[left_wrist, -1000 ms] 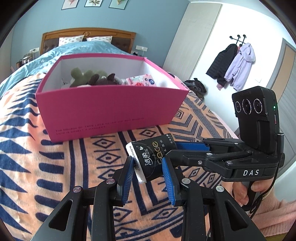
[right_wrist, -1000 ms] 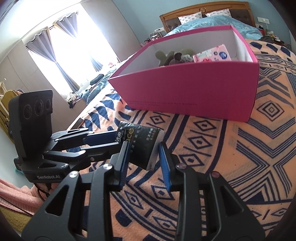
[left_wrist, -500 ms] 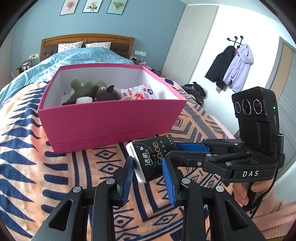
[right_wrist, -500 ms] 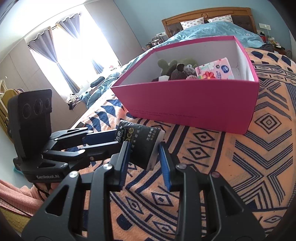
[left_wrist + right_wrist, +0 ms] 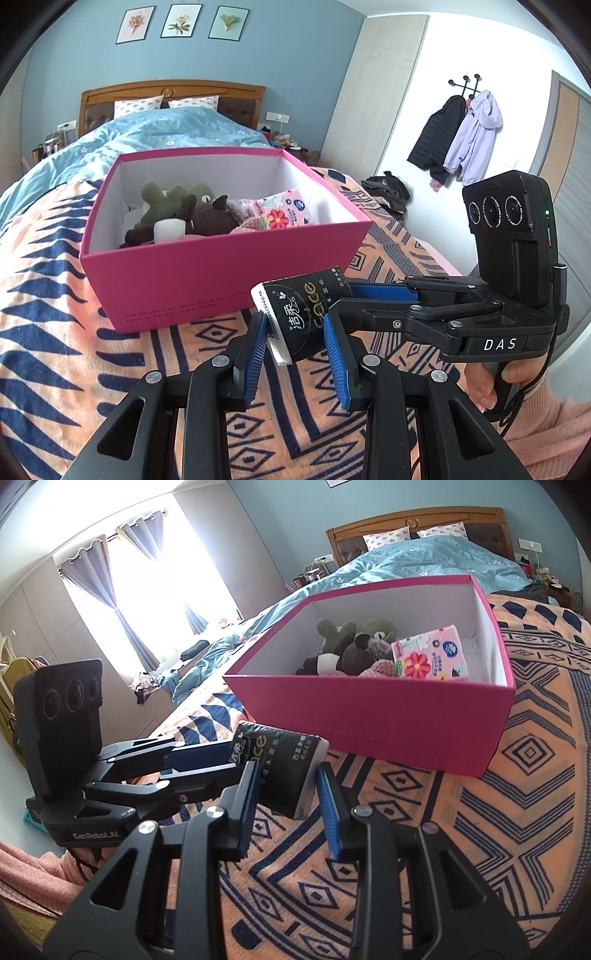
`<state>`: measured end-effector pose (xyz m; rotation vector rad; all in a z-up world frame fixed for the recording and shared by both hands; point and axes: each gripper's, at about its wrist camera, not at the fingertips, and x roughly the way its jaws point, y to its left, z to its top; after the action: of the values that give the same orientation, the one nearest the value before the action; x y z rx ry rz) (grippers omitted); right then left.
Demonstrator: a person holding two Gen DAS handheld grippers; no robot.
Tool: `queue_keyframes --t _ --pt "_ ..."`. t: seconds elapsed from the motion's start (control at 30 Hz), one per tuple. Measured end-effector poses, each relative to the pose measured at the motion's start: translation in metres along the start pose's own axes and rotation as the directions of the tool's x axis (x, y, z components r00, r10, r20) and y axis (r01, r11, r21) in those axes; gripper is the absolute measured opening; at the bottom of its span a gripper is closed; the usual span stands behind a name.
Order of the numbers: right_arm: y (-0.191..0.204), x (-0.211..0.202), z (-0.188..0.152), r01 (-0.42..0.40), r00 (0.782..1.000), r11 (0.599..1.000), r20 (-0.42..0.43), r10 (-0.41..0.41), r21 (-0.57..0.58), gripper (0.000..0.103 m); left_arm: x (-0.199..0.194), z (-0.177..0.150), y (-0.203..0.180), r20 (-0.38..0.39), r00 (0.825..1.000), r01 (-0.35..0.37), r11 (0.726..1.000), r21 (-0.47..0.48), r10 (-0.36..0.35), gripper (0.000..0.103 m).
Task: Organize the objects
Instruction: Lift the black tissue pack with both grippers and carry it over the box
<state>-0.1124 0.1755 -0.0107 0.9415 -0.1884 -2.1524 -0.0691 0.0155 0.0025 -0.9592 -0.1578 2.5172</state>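
Observation:
A black tissue pack hangs just above the patterned blanket, gripped from two sides. My left gripper is shut on its near end, blue pads against both faces. My right gripper comes in from the right and is shut on the far end. In the right wrist view the same pack sits between the right gripper pads, with the left gripper reaching in from the left. The open pink box stands right behind the pack, holding plush toys and a floral tissue pack.
The box rests on an orange and blue blanket over a bed with a light blue duvet. A hand in a pink sleeve holds the right gripper's handle. Coats hang on the far wall.
The pink box now sits lower in both views and more of its inside shows. The black pack stays gripped between both grippers.

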Motion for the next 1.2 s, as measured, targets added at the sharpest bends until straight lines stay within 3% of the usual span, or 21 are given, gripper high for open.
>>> queue_keyframes --t 1.2 --pt "0.001 -0.005 0.036 0.009 0.998 0.999 0.065 -0.007 -0.033 0.035 -0.004 0.032 0.006 0.056 0.998 -0.008 0.999 0.035 0.006 0.031"
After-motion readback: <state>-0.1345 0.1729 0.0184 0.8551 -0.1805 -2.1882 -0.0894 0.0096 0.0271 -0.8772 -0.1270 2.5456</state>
